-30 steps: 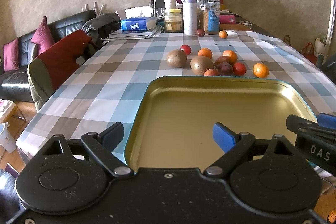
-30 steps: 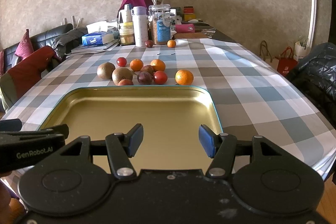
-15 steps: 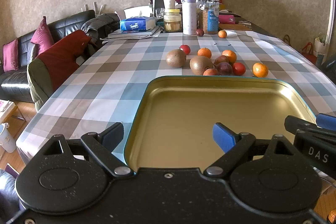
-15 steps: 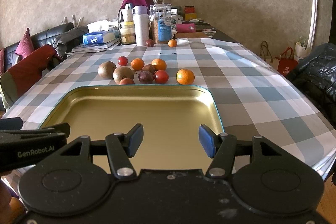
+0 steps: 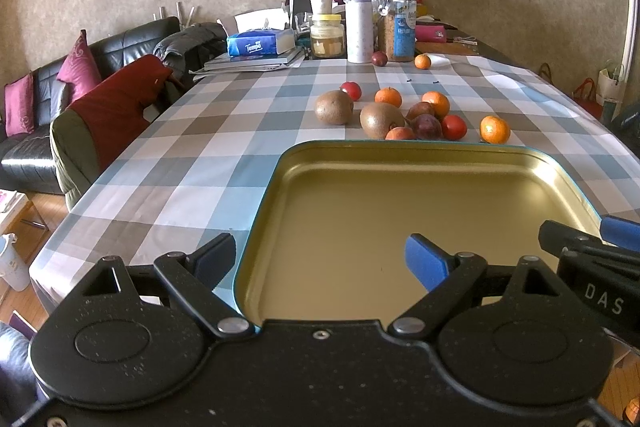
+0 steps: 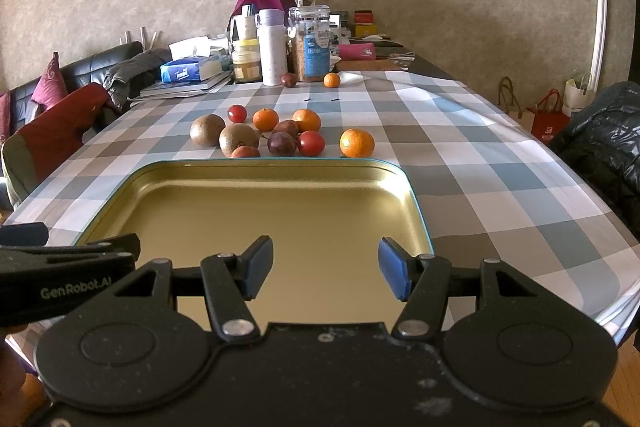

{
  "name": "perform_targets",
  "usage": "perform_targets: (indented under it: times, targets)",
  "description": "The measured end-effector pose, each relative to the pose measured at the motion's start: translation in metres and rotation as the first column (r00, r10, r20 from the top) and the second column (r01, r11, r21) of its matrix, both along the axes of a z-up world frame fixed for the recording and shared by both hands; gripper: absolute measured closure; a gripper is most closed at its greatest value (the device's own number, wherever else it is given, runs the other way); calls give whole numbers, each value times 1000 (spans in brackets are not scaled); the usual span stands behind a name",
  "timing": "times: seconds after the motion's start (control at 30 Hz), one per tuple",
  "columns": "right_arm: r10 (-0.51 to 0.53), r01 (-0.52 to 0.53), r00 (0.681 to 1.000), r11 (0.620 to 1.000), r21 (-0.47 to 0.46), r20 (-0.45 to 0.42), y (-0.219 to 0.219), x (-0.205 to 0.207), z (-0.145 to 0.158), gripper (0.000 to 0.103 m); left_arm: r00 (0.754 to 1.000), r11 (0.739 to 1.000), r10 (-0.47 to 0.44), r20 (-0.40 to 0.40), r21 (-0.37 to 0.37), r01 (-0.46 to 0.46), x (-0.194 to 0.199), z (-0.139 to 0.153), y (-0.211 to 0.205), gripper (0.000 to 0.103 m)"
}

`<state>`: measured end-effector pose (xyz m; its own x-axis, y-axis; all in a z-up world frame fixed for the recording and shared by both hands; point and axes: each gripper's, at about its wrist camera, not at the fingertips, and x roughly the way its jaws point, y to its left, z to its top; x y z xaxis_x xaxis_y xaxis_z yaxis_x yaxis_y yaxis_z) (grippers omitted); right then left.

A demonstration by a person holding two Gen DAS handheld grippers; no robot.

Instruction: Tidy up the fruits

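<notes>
A long table (image 6: pixel 500 163) under a blue, grey and white checked cloth fills both views. At its near end lies a wide gold tray (image 6: pixel 416 211) with a thin blue rim, nothing inside it. The left gripper (image 5: pixel 320 259) hangs over the tray's near left corner, jaws spread wide and holding nothing, one blue-padded finger over the cloth and the other over the gold floor. The right gripper (image 6: pixel 326 267) hovers above the tray's near edge, jaws likewise wide apart and free; each gripper shows at the side of the other's view.

Just beyond the tray's far rim sits the fruit. Two brown kiwis (image 6: pixel 207 129) lie at the left of the cluster, the nearer kiwi (image 6: pixel 239 139) close to the rim. Three oranges follow: one orange (image 6: pixel 357 143) stands a little apart at the right, two more (image 6: pixel 266 119) sit behind. Between them are two dark purple fruits (image 6: pixel 281 143), a red fruit (image 6: pixel 311 143), a small reddish one (image 6: pixel 245 151) nearly touching the rim, and another red one (image 6: pixel 237 113) at the back.

Far down the table stand a white bottle (image 6: pixel 272 47), a glass jar (image 6: pixel 313 45) and a tissue box (image 6: pixel 190 69), with a dark fruit (image 6: pixel 288 79) and a small orange (image 6: pixel 331 80) before them.
</notes>
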<state>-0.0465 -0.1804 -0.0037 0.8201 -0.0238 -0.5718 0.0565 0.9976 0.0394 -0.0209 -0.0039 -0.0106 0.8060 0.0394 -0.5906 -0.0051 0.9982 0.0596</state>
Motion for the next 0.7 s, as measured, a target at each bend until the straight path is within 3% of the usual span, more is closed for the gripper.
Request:
perform_targets:
  times: [0.7]
  targets:
    - [5, -5, 1000, 1000, -1, 2, 2, -2, 1, 41, 1000, 1000, 2, -2, -1, -2, 0, 0, -1, 11]
